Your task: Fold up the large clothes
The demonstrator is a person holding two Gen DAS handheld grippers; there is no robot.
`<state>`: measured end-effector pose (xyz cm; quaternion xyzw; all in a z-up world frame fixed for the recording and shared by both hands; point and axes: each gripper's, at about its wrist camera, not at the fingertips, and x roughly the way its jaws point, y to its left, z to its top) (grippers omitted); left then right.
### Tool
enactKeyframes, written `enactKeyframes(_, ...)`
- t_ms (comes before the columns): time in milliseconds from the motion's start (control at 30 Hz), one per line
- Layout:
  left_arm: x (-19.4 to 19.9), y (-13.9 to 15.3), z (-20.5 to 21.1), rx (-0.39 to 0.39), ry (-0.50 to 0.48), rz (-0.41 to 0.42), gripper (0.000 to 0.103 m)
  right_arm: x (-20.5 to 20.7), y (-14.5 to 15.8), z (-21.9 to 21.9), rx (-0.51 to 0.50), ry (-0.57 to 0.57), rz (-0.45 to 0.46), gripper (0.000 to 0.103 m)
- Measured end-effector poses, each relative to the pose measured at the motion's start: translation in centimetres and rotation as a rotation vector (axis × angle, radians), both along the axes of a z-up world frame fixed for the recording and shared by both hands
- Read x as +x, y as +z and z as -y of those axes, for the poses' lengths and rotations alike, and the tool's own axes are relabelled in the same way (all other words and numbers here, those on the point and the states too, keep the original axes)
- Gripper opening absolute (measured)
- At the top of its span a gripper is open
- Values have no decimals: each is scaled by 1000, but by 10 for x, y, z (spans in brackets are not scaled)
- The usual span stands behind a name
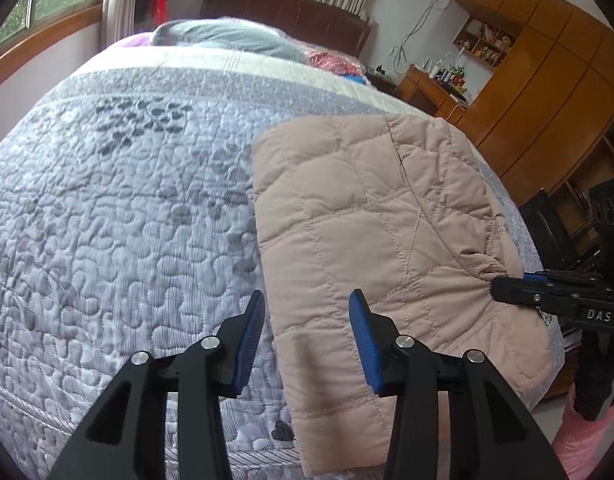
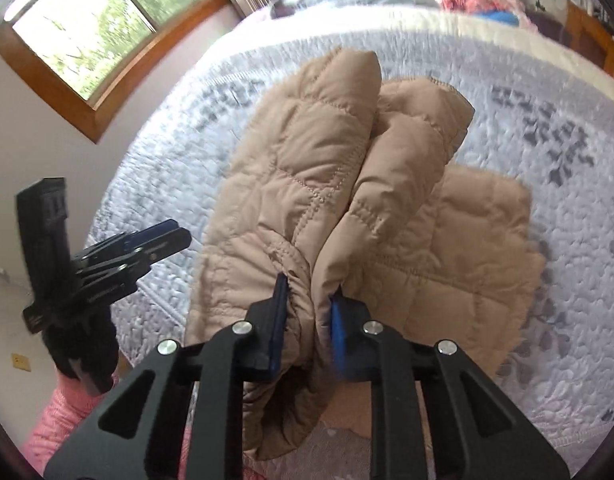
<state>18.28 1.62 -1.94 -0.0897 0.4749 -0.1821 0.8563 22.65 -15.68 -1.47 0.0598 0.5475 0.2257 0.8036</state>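
- The right tongs [image 2: 307,320] are clamped on a bunched fold of the quilted jacket [image 2: 327,184]; the padded cloth is squeezed between the two blue pads [image 2: 278,320] and bulges out above and below them.
- The left tongs [image 1: 307,340] stand parted with nothing between the blue pads [image 1: 251,344]; they hang over the jacket's [image 1: 367,216] near-left edge without touching it.
- White letters reading "DAS" [image 1: 599,315] sit on the black body of the right tongs [image 1: 507,288], seen to the right of the left tongs, where their tip bites the jacket's gathered hem.
- The jacket is pale pinkish-beige, padded, stitched in irregular many-sided panels; it lies on the bed, just ahead of both tongs, with one part lifted and doubled over in the right tongs' hold and a flatter layer spread beyond it.
- Under it lies a grey-lilac quilted bedspread [image 1: 119,216] with pebble stitching and darker leaf patches.
- A gloved hand [image 2: 83,344] with a pink knitted sleeve [image 2: 63,420] holds the left tongs [image 2: 155,248], left of the right tongs.
- Farther ahead, a grey-blue pillow [image 1: 227,38] rests by the dark headboard [image 1: 287,12].
- Far right, open wooden shelves [image 1: 487,40] hold small items too tiny to name.
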Motion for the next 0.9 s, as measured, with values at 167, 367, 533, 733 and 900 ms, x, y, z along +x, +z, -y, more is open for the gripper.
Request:
enactKeyframes(167, -7, 10, 27, 23, -57, 36, 44, -17, 12, 32, 9, -35, 35, 18)
enactKeyframes(367, -8, -7, 64, 56, -124, 14, 44, -25, -9, 76, 35, -107, 0, 18)
enactKeyframes(533, -10, -25, 86, 95, -161, -2, 45, -27, -43, 97, 47, -144, -54, 19)
enactKeyframes(733, -12, -45, 104, 154, -183, 0, 48, -28, -93, 113, 105, -176, -122, 22)
enactKeyframes(900, -14, -57, 107, 163, -189, 4, 48, -36, -116, 117, 147, -193, -112, 23)
